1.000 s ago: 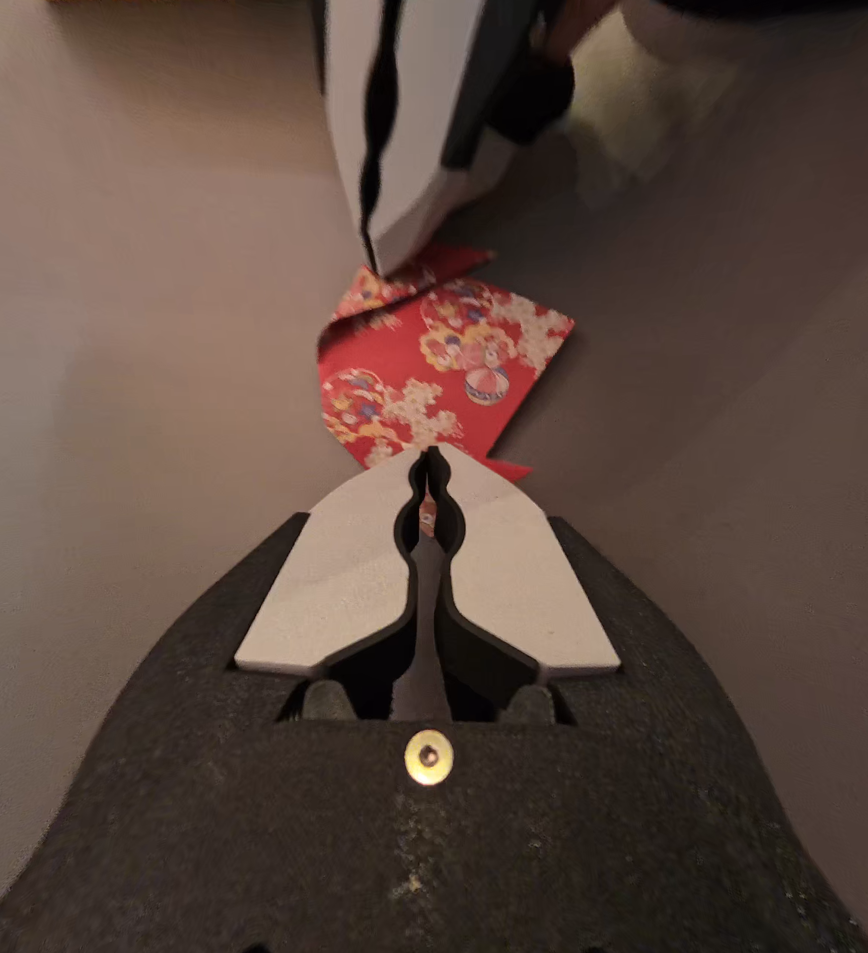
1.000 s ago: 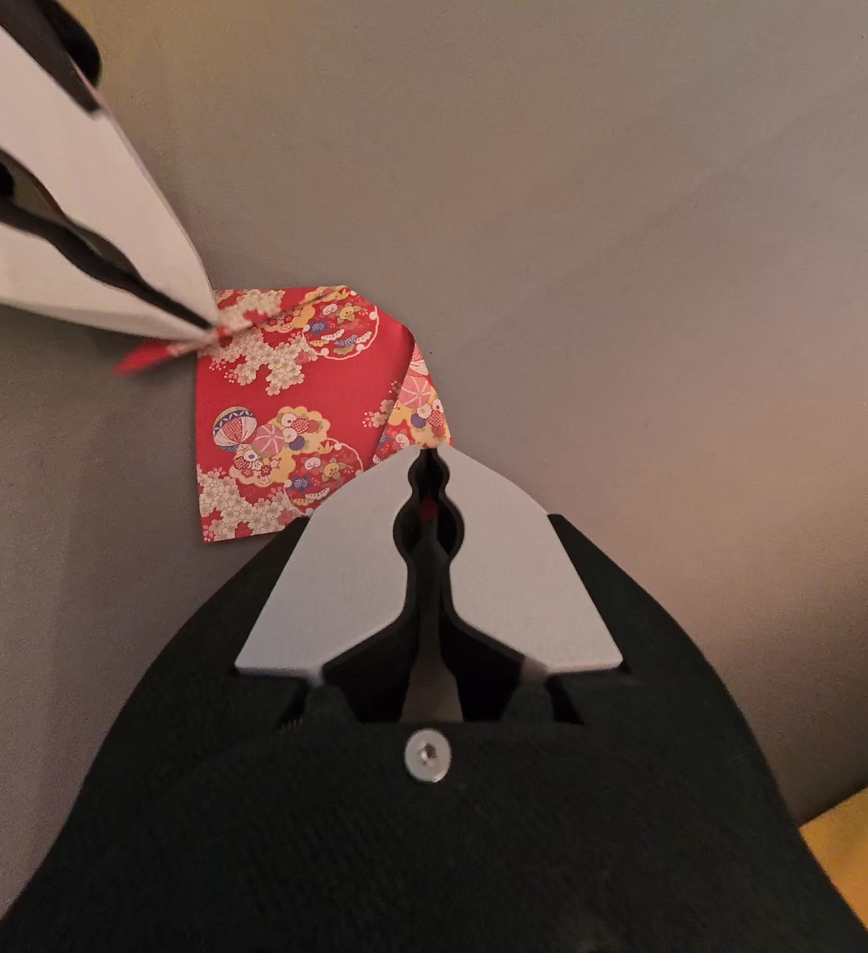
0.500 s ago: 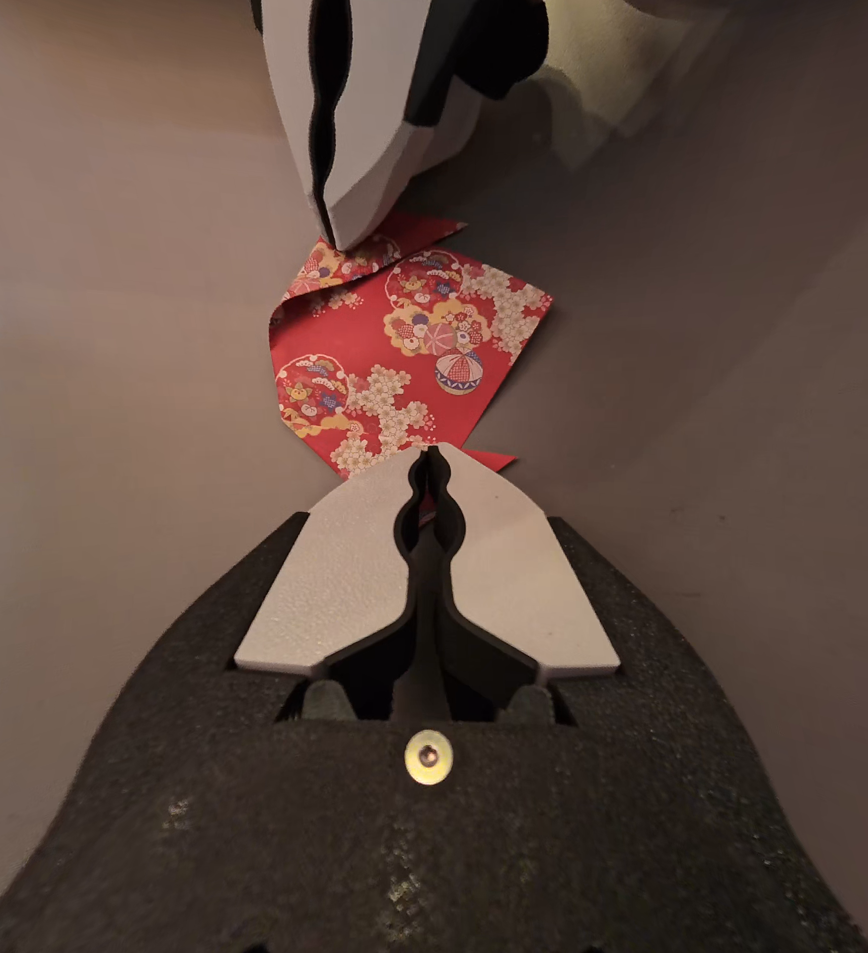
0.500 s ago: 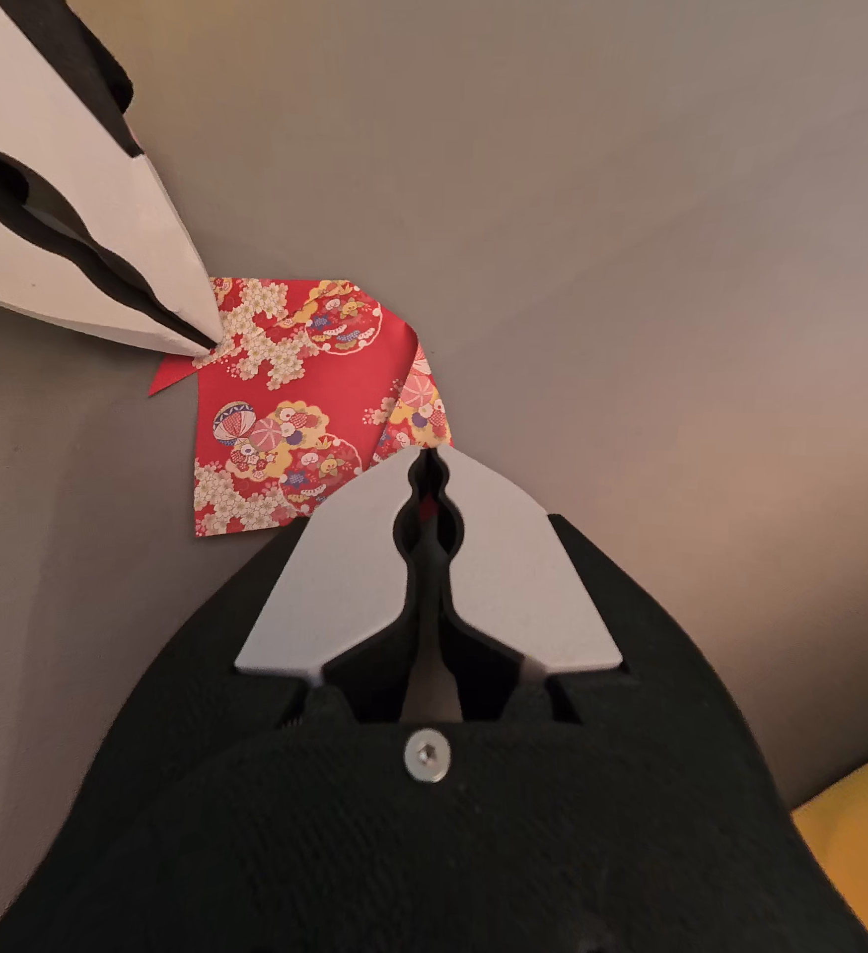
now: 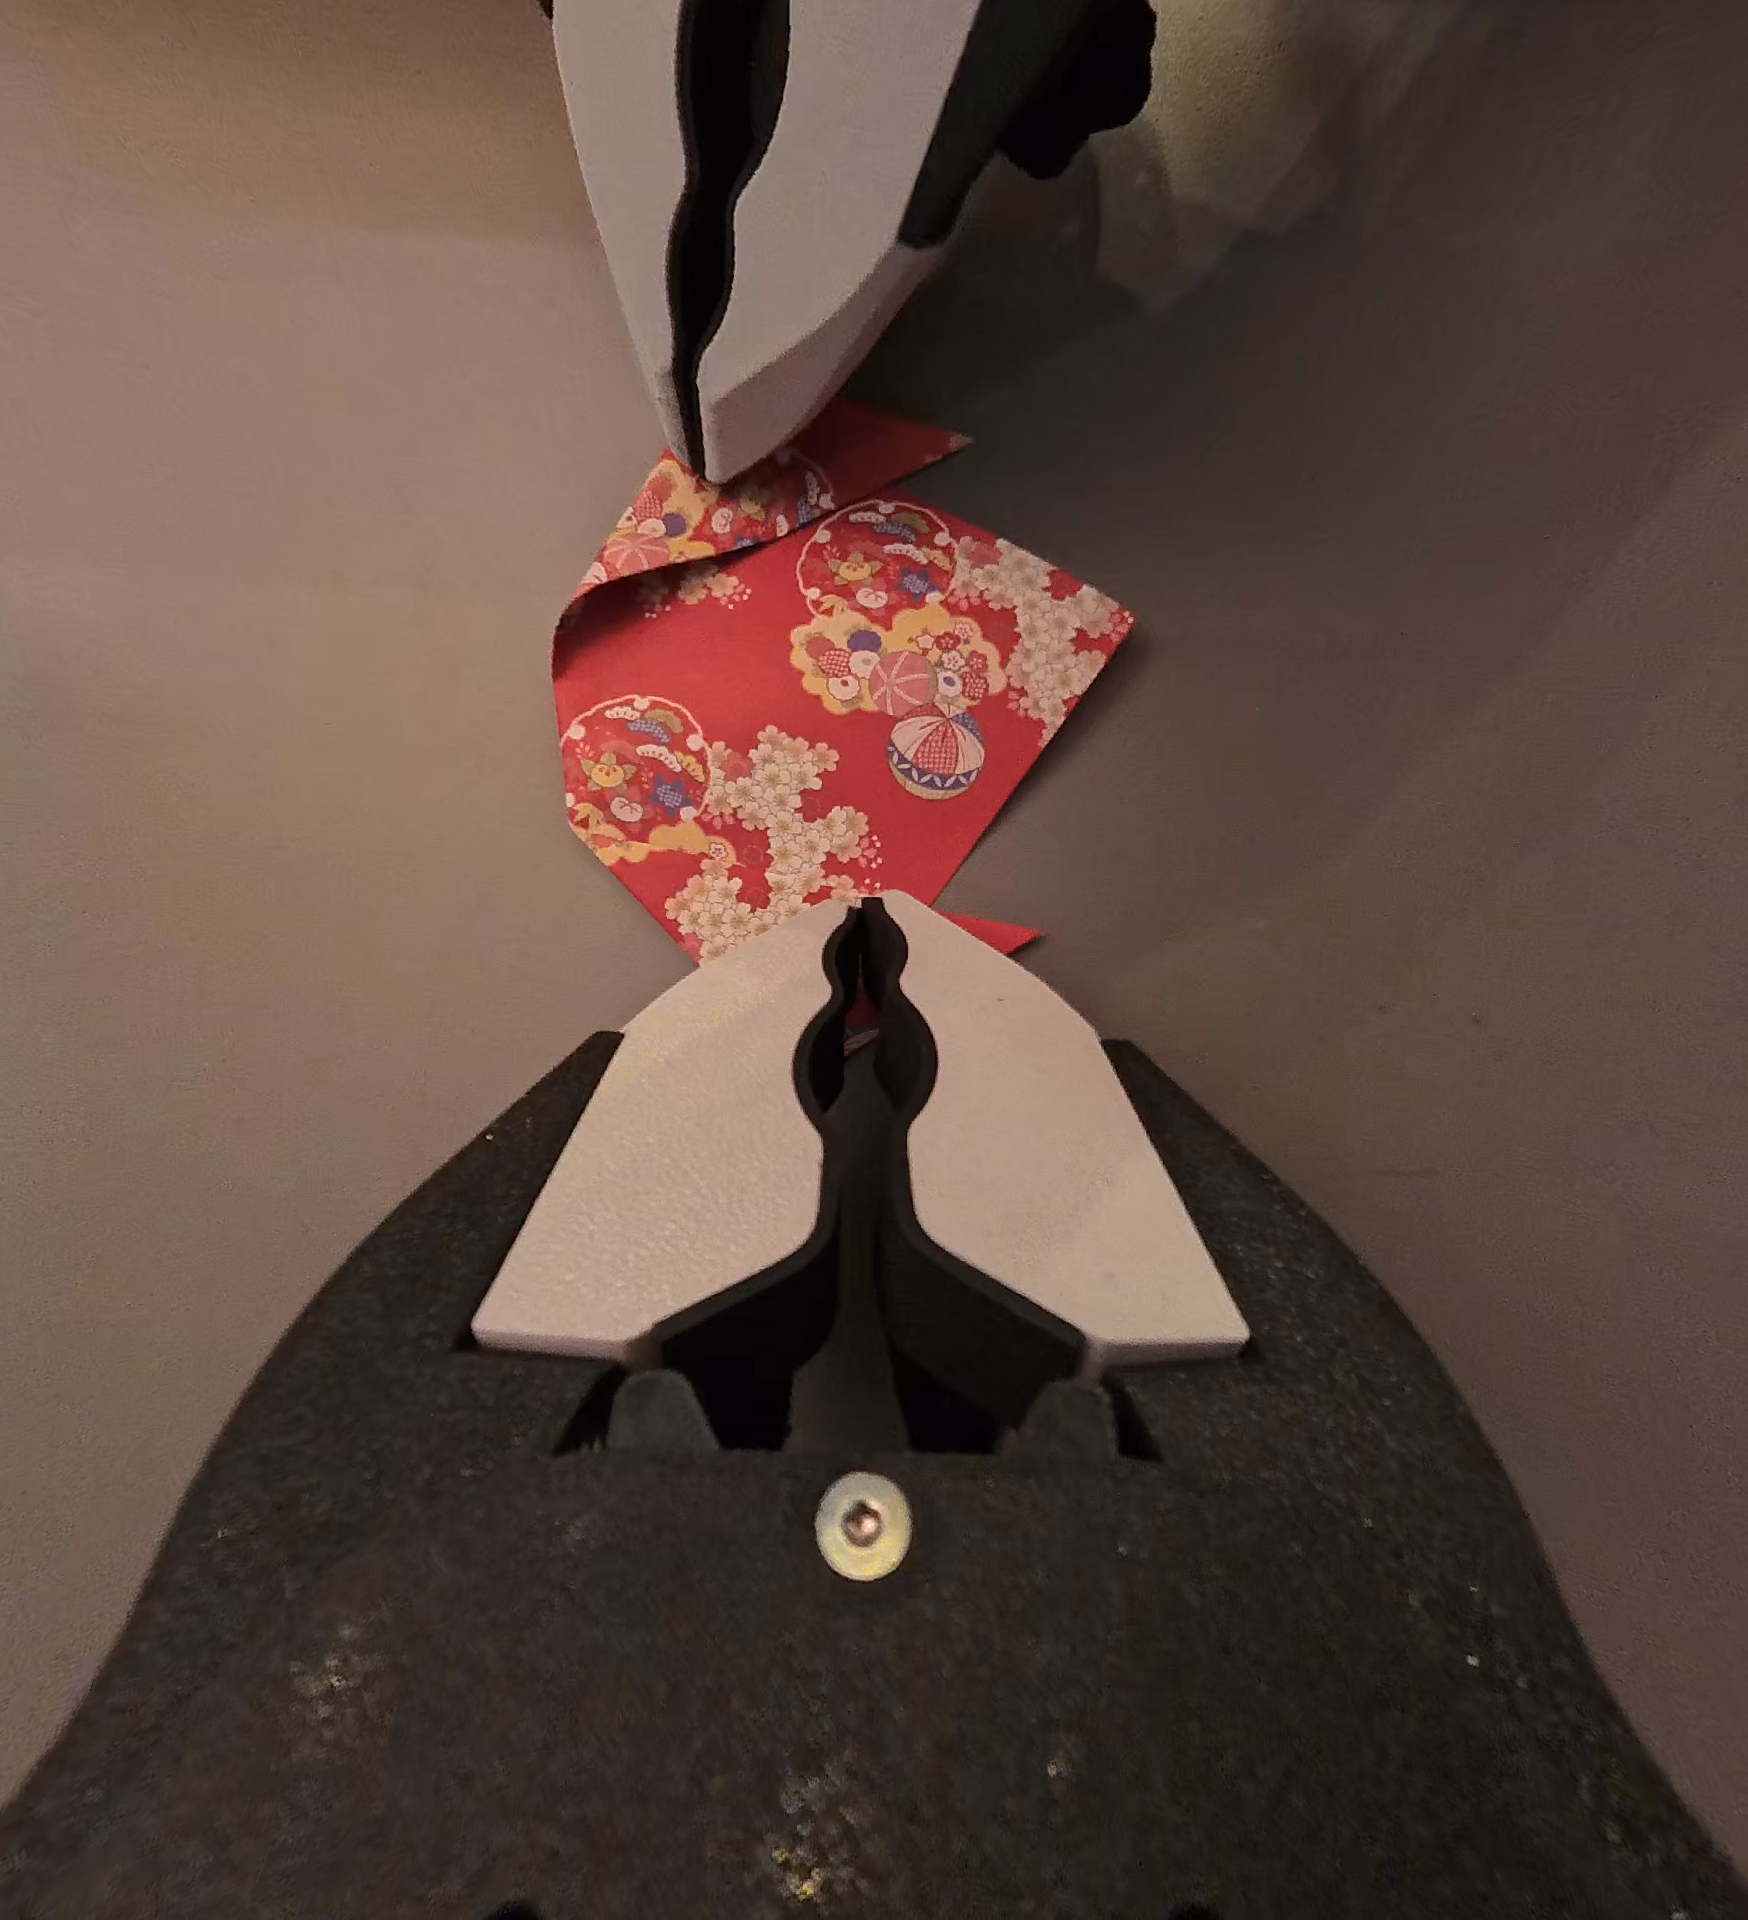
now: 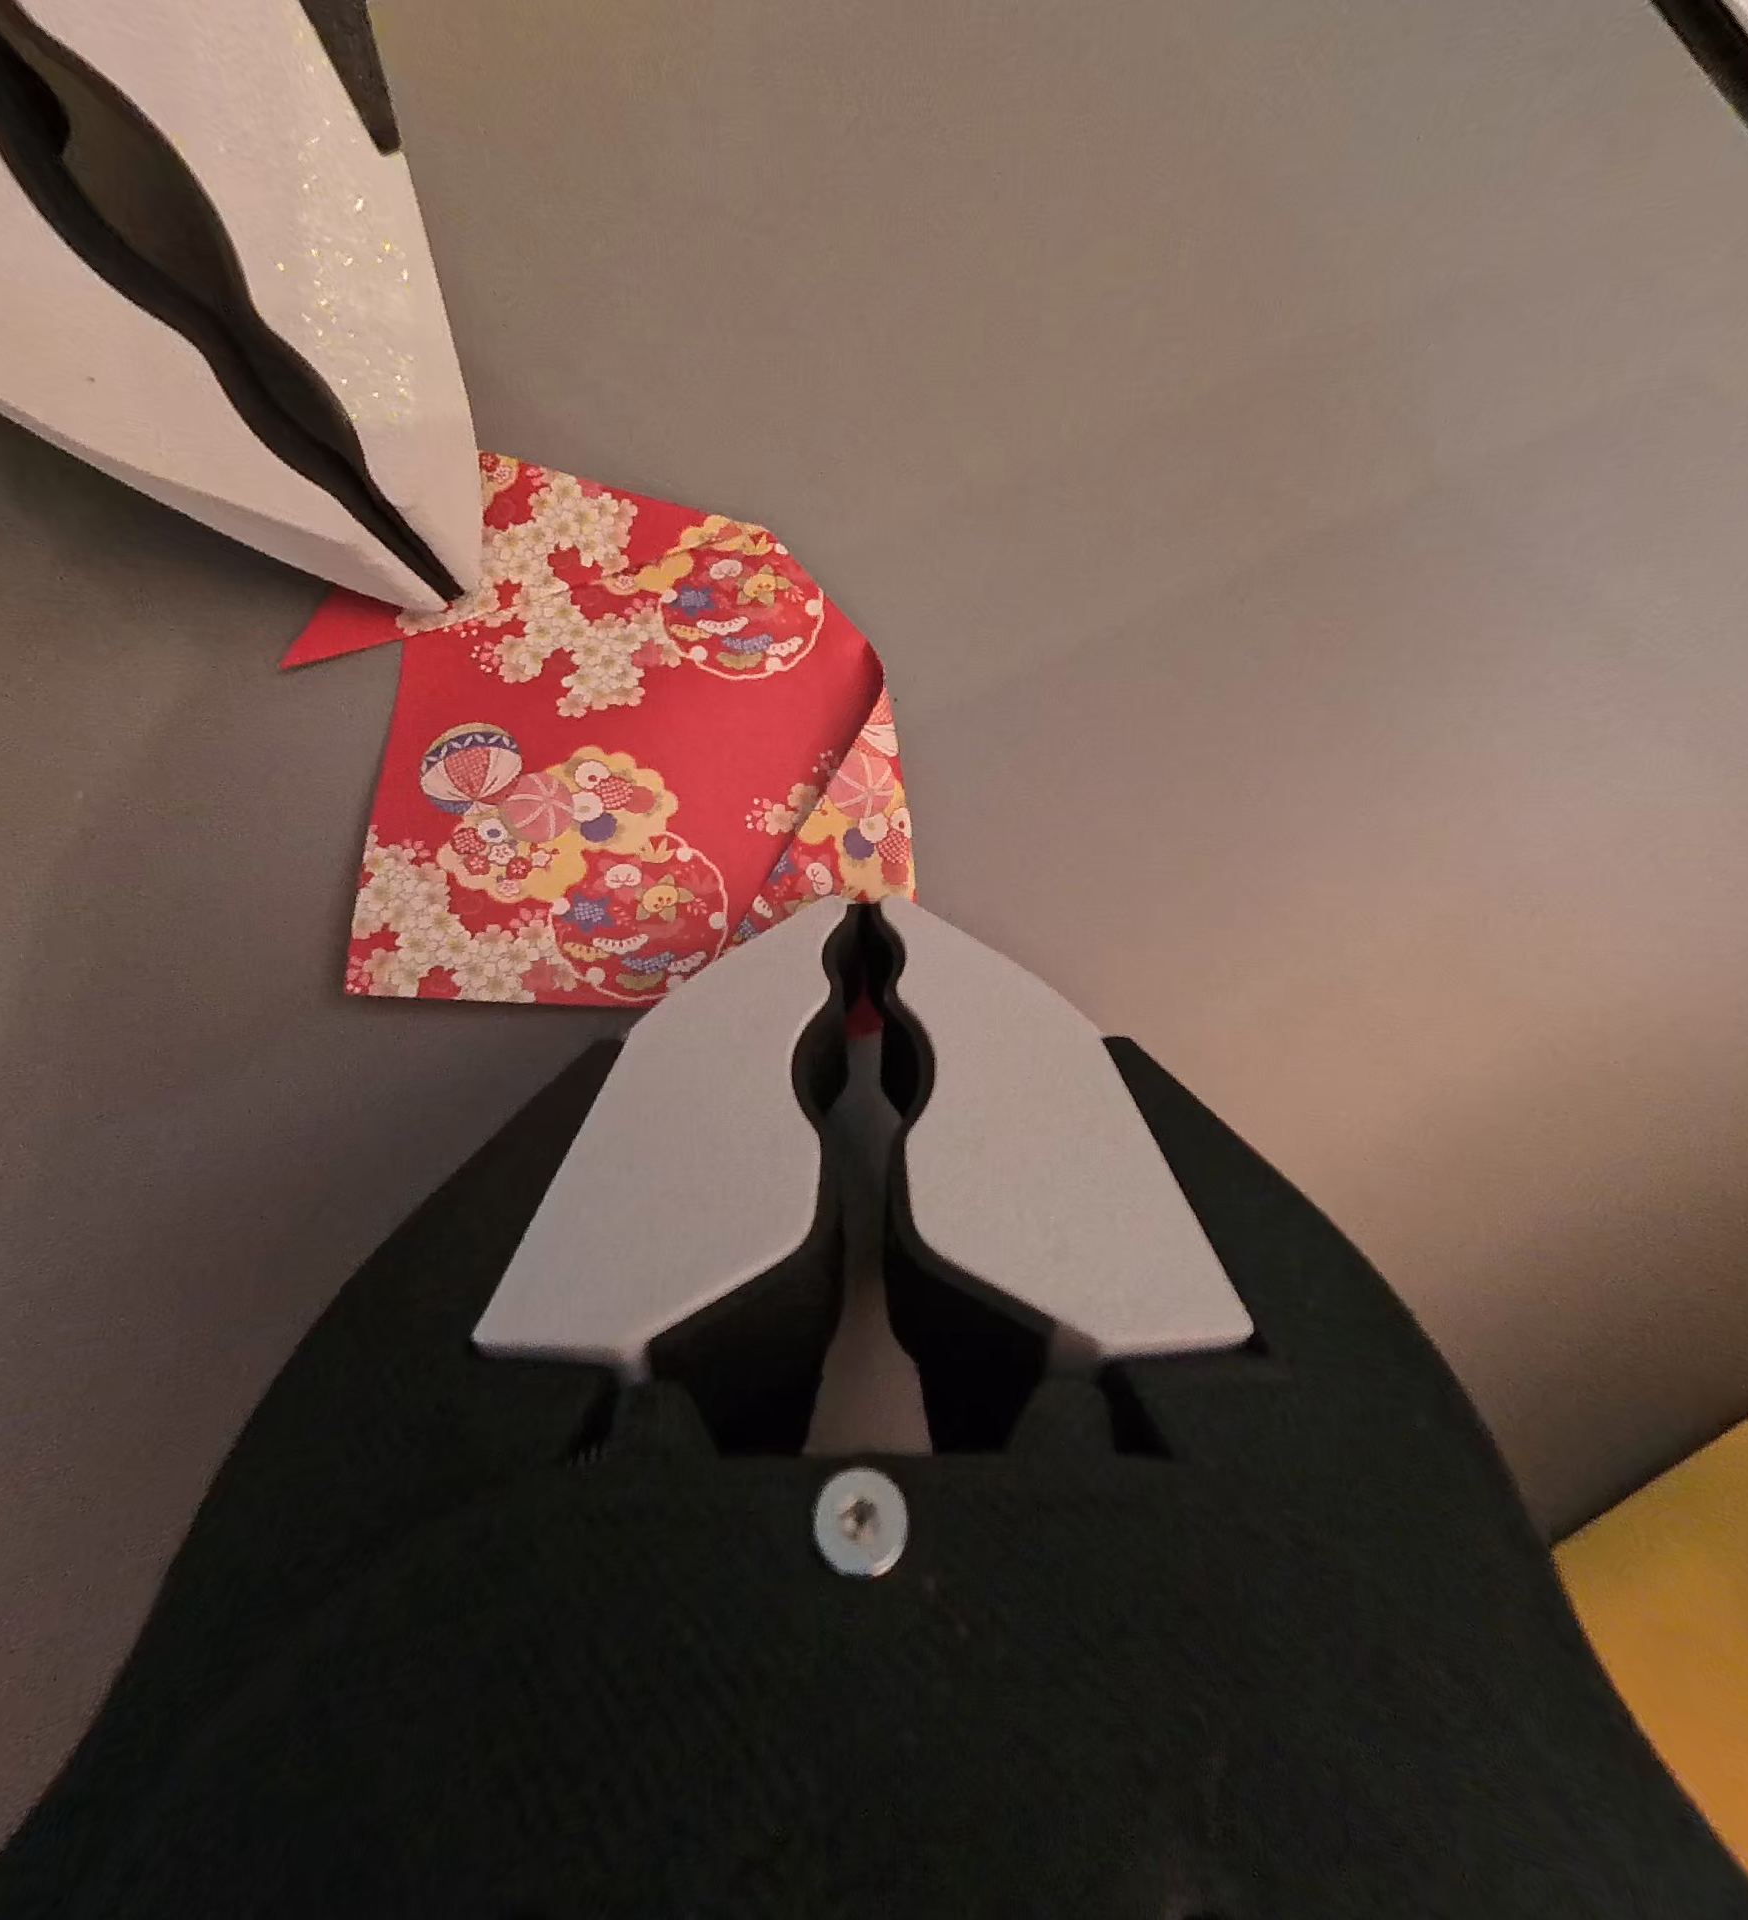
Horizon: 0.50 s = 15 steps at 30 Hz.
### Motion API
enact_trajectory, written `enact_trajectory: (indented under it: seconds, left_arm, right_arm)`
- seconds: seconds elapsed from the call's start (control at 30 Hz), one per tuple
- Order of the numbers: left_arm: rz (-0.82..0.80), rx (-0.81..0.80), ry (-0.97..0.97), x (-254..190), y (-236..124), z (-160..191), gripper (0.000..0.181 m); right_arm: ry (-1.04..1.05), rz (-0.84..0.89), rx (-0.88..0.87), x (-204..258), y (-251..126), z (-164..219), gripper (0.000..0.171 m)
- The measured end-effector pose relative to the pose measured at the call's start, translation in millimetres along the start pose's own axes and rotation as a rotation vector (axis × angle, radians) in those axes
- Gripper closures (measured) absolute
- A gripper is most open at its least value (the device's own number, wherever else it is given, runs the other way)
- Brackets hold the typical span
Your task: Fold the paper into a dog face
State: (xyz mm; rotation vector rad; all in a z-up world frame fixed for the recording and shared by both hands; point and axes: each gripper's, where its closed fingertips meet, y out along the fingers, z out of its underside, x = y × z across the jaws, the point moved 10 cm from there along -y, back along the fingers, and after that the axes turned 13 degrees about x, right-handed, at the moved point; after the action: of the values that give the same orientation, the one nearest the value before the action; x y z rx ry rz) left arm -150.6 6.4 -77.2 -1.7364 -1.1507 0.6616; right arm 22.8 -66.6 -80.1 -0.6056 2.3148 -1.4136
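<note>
Item: paper (image 5: 808,727), red w/ floral print, part-folded, lying flat on grey surface (image 5: 226,727) between both grippers.

Near (left wrist view): L gripper (image 5: 862,914), jaws closed to a slit, tips at the near corner of the paper; a red sliver shows in the slit behind the tips, so prob. pinching that corner, not certain. Small red point sticks out just right of the tips.

Mid: main panel flat; left edge curls up slightly, crease soft.

Far: R gripper (image 5: 695,457), jaws closed or near-closed, tips down on the far flap. Right wrist view matches: red also shows between its jaws (image 6: 865,920), so likely gripping an ear flap; can't confirm.

Beyond: yellow object (image 6: 1732,1621) at surface edge, well apart, no concern.

Risks (est.):
- Both ends held; pulling apart could tear paper or undo creases.
- Thin corner grip; slip leaves flap sprung, ear uneven.
- Tip pressing w/ sideways drag could skid whole sheet on smooth surface, shifting fold line.
- Curled edge could catch, giving a crooked crease.
- Ears asymmetrical if flaps are not matched.
</note>
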Motion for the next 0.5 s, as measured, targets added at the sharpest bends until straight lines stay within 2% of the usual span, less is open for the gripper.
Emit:
enact_trajectory:
  seconds: [0.5]
  left_arm:
    - [0.01, 0.013, 0.004, 3.9, 0.0, -0.6, 0.181]
  right_arm:
    - [-0.05, 0.021, -0.027, 0.2, -0.7, 4.9, 0.168]
